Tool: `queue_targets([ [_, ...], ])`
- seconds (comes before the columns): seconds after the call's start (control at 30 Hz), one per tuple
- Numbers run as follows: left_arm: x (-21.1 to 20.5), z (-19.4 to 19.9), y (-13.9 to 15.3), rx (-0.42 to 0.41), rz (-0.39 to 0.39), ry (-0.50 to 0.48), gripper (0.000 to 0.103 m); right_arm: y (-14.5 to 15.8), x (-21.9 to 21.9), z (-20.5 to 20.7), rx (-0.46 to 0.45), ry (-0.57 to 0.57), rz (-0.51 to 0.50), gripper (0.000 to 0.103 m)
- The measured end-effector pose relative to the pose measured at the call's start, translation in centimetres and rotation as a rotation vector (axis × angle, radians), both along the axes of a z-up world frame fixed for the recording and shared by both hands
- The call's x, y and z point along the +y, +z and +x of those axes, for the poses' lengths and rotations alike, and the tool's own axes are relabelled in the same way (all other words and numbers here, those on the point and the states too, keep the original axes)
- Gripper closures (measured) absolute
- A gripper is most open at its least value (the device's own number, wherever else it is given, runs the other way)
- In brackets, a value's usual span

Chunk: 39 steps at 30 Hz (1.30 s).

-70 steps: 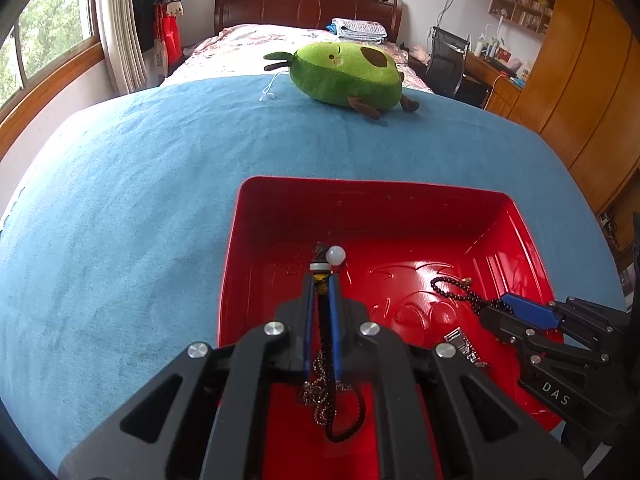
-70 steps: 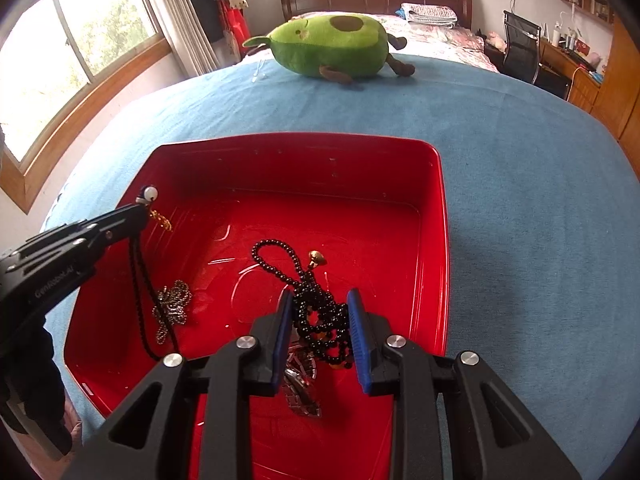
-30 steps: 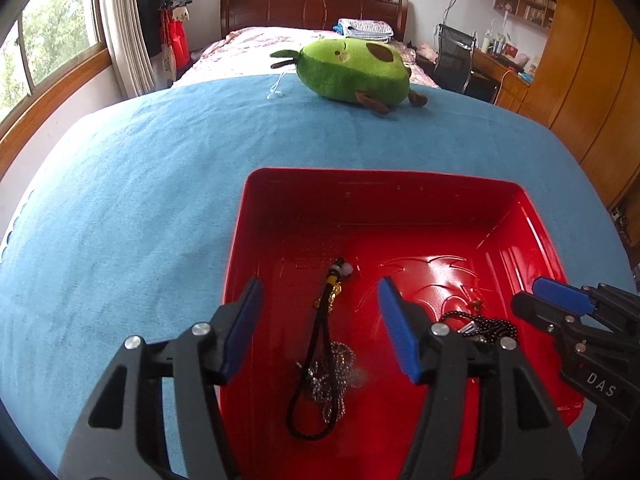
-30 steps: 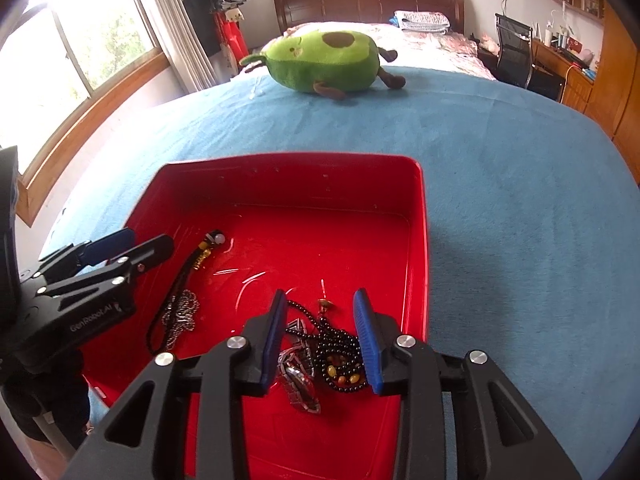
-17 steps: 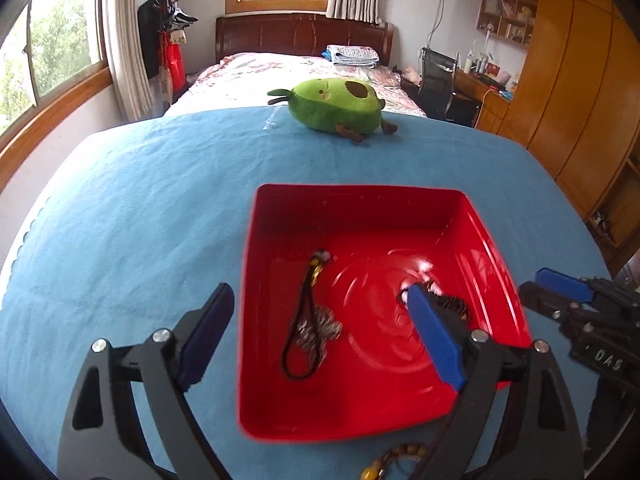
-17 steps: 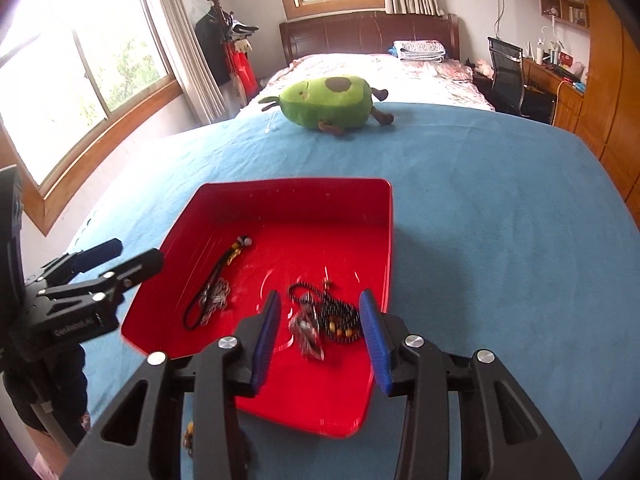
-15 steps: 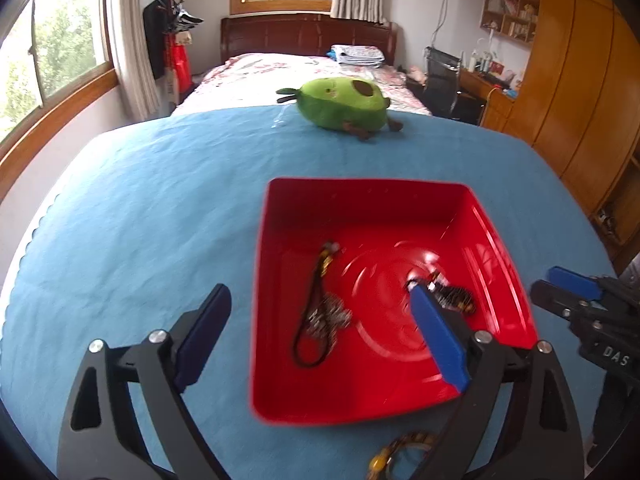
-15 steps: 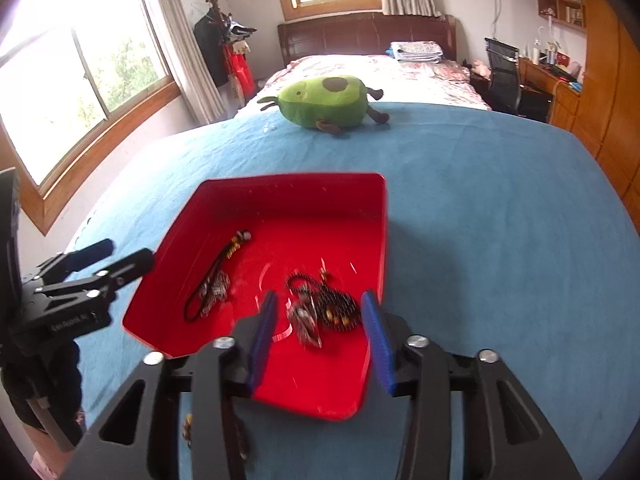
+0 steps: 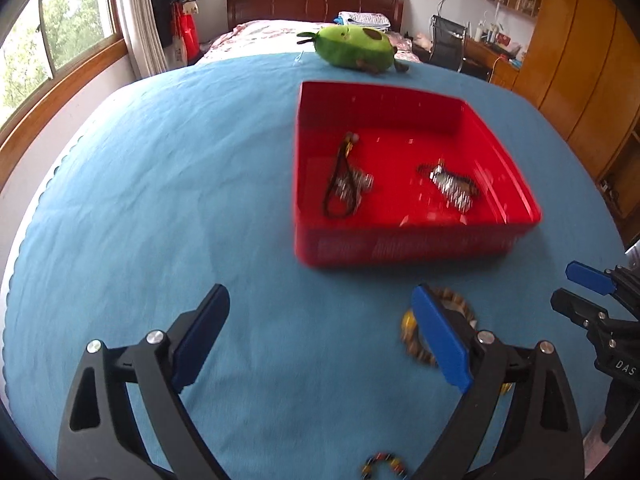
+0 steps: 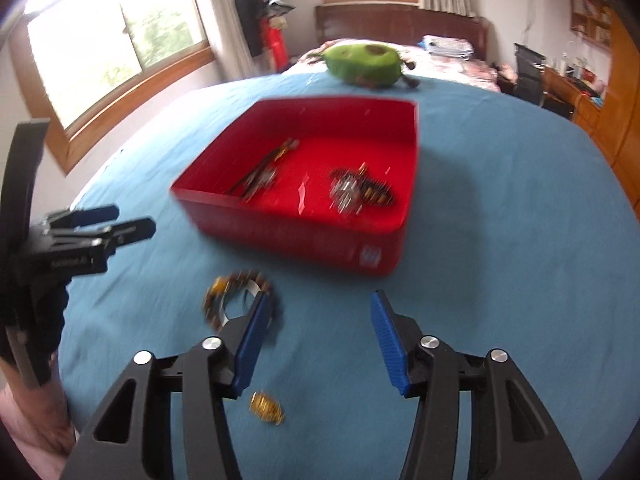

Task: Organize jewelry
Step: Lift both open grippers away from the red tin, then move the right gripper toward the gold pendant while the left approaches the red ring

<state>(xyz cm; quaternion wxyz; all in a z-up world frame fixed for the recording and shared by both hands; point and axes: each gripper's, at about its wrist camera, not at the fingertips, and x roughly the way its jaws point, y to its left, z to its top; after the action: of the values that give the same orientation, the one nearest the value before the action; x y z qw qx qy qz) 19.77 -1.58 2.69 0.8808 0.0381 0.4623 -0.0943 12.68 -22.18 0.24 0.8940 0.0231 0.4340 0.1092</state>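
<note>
1. My left hand-held gripper (image 9: pixel 320 332) stands wide open with nothing between its pads. My right hand-held gripper (image 10: pixel 316 340) stands about half open, and its jaws have just been closing a little; it too holds nothing.

2. The landmark is the red tray (image 9: pixel 400 248) on the blue desk (image 9: pixel 160 200). Two pieces already lie inside it: a cord necklace (image 9: pixel 344 184) near its left wall and a bead pile (image 9: pixel 452 184) toward its right wall.

3. Three pieces are on the cloth outside the tray, all on its near side. The bead bracelet (image 10: pixel 236 300) lies just in front of the near wall. A small gold piece (image 10: pixel 266 407) lies further from the tray, close under my right gripper's left finger. A small coloured ring (image 9: pixel 384 462) lies at the lower edge of the left view.

4. I judge the next move turns on the bracelet. It is a ring lying flat, so it has no long axis. From my left gripper it lies to the right, half hidden behind the right finger. From my right gripper it lies to the left, ahead of the left finger. Neither gripper has it between the jaws; which is nearer I cannot tell.

5. The right view shows the whole bracelet and the gold piece; the left view hides part of the bracelet. Only the left view shows the coloured ring. Both pictures are blurred, so details of the beads are not clear.
</note>
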Motion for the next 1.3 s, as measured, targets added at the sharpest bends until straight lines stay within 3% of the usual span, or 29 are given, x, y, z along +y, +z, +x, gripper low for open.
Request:
queue_targets([
  [0.37, 1.9, -5.8, -3.8, 0.083, -0.01, -0.018, 0.013, -4.0, 1.1, -3.7, 0.082, 0.073, 0.012, 0.065],
  [0.6, 0.5, -8.4, -4.0, 0.102, -0.051, -0.092, 0.016, -5.4, 1.1, -4.1, 0.109, 0.077, 0.02, 0.069],
  [1.3, -2.8, -9.4, -5.0, 0.131, -0.028, -0.159, 0.02, -6.4, 3.7, -2.7, 0.116, 0.168, -0.063, 0.067],
])
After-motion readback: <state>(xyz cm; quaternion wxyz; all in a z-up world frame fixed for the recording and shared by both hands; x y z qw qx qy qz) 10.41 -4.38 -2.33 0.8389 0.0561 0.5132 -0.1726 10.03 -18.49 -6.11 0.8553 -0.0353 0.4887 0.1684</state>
